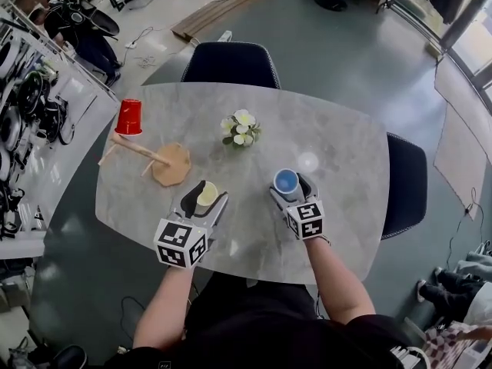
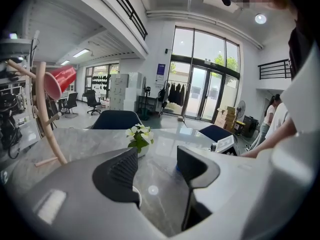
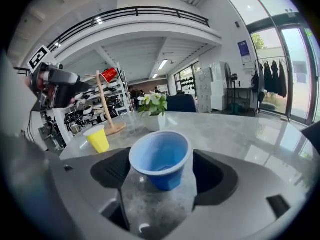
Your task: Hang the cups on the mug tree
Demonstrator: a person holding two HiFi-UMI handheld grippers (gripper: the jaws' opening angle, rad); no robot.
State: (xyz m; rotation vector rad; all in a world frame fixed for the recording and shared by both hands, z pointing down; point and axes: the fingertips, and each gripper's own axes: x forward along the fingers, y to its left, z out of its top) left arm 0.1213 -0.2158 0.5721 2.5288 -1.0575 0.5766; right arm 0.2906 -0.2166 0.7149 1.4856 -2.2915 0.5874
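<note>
Progress stood at one cup of three: the red cup (image 1: pixel 128 118) hung on the mug tree (image 1: pixel 165 162). The blue cup (image 3: pixel 161 159) sat on the tabletop (image 1: pixel 338 175) between the wide-open jaws of the right gripper (image 3: pixel 162 173), ungripped. The yellow cup (image 1: pixel 207 195) stood by the open, empty left gripper (image 2: pixel 156 165). Both remained to hang.

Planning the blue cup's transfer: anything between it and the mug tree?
Partly. The yellow cup, inside the open left gripper, sits roughly on the line from the blue cup to the mug tree. The flower pot stands clear, farther back.
</note>
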